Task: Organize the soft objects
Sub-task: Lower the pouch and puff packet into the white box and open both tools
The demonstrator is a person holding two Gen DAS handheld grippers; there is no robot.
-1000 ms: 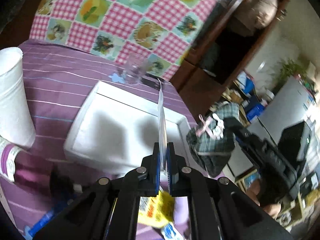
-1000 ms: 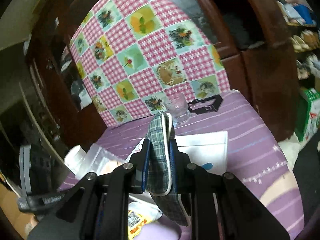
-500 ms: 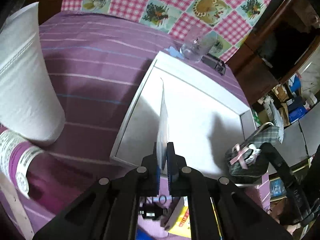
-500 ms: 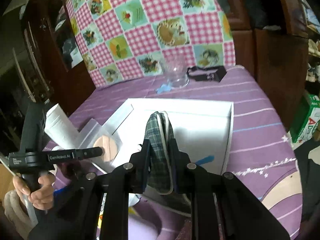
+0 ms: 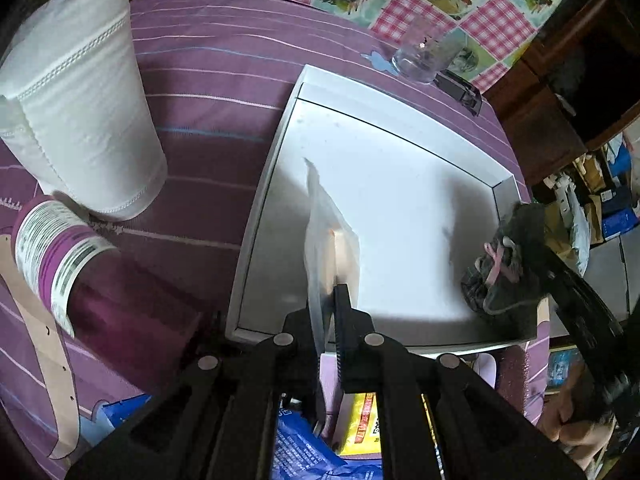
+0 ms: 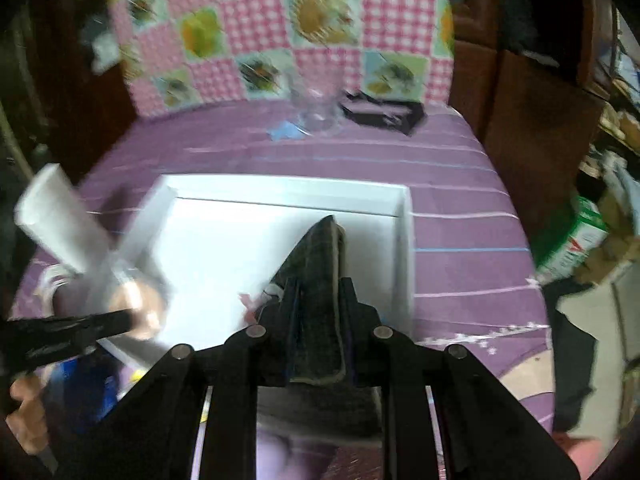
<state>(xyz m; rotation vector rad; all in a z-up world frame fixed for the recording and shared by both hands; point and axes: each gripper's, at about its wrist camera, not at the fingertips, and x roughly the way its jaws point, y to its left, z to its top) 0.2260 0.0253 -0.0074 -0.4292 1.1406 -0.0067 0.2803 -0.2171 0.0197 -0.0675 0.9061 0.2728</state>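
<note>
Spreading across both views, the counter (image 5: 208,80) wears a purple striped cloth, and a pink checked cloth with fruit squares (image 6: 280,32) hangs behind its far edge. On the purple cloth lies a shallow white tray (image 5: 400,92), its floor mostly bare. A tall white paper roll (image 5: 80,112) stands just left of the tray, with a purple-labelled cylinder (image 5: 52,248) lying on its side near the roll's foot. Beyond the tray's far rim stand a clear glass (image 5: 424,56) and a small black object (image 5: 460,88), touching or nearly so.

Over the tray's near half, the left tool (image 5: 330,300) is pressed together on a thin clear plastic packet (image 5: 330,220), which stands on edge and holds something pale orange inside. At the tray's right edge, the right tool (image 6: 318,292) pinches a dark plaid fabric pouch (image 6: 320,264) with pale trim; the left view shows a pink bow (image 5: 500,260) on it. That pouch hangs above the tray floor near the right wall. Blue and yellow wrappers (image 5: 320,440) lie on the counter below the left tool. A hand (image 6: 24,412) grips the left tool's handle.
</note>
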